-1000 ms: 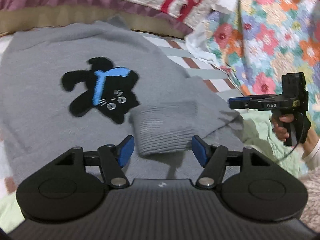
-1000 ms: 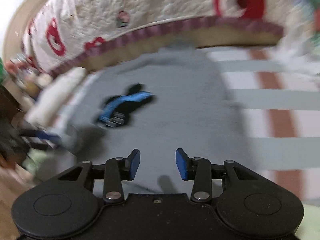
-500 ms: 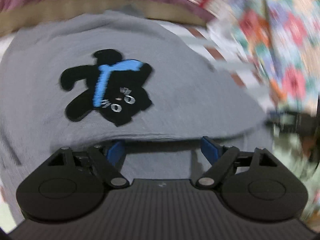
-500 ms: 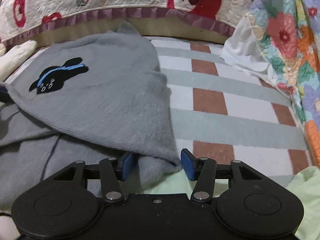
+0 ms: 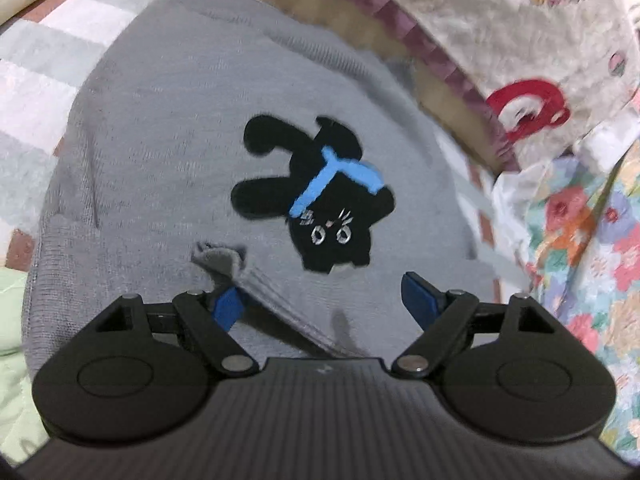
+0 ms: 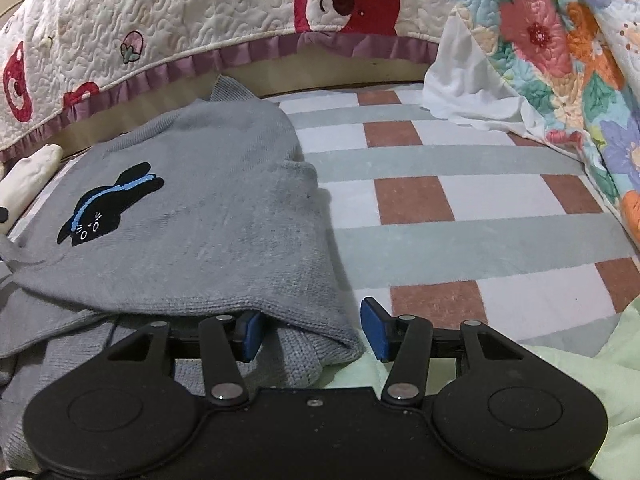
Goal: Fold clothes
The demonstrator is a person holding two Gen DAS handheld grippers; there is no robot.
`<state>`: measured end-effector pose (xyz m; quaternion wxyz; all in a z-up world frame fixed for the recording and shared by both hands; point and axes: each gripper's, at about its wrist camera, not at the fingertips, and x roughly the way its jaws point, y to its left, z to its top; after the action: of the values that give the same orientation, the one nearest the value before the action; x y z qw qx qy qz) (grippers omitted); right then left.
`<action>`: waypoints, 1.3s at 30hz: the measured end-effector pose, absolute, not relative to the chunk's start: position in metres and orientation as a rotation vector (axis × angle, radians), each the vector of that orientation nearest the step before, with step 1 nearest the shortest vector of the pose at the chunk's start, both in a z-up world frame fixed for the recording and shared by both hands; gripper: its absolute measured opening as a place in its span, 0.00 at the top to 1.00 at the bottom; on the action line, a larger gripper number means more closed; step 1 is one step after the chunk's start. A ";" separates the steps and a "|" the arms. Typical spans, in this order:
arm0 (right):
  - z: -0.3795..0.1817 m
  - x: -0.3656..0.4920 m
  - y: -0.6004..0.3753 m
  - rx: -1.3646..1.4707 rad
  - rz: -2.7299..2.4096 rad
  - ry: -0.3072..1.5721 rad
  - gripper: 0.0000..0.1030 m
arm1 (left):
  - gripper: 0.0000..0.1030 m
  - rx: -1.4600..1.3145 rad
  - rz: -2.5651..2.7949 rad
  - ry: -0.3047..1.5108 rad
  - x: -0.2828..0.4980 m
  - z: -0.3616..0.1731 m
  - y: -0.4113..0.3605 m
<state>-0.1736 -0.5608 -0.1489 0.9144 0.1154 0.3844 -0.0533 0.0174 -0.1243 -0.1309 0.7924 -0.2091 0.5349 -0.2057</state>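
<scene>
The grey sweater (image 6: 192, 216) lies spread on the checked bed cover (image 6: 460, 208), its black cat patch (image 5: 320, 208) facing up, with the far hem reaching toward the quilted bed edge (image 6: 224, 28) at 12 o'clock. In the right wrist view a folded-over layer sits on top of a lower grey layer, so the garment is doubled along its near edge, probably to narrow it into a tidy rectangle. The right tongs (image 6: 316, 336) stand wide open, straddling the near right corner of that upper layer; the corner lies between the 2 blue pads with gaps either side, gripped by neither. The left tongs (image 5: 324, 300) are also spread wide, low over the cloth; a ribbed band (image 5: 280, 304) runs diagonally from 10 o'clock to 5 o'clock across the gap, passing against the left pad, though I cannot tell whether it only brushes it. Both tools at the near edge suggests a 2-handed move, either about to pinch or just let go; the scene fits both. A floral quilt (image 6: 560, 40) is heaped at 2 o'clock, clear of the sweater.
</scene>
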 end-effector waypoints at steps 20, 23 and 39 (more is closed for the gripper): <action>-0.145 -0.182 -0.565 0.189 -0.177 0.705 0.84 | 0.94 -0.177 -0.500 0.991 -0.073 -0.102 -0.120; -0.127 -0.198 -0.553 0.105 -0.230 0.590 0.88 | 0.94 -0.148 -0.532 1.021 -0.079 -0.112 -0.124; -0.136 -0.212 -0.566 0.184 -0.309 0.806 0.71 | 0.77 -0.179 -0.425 1.068 -0.078 -0.131 -0.110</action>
<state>-0.2124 -0.5662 -0.1361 0.9041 0.0891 0.3902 -0.1496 -0.0781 -0.1102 -0.1309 0.8355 -0.0843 0.5046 -0.2005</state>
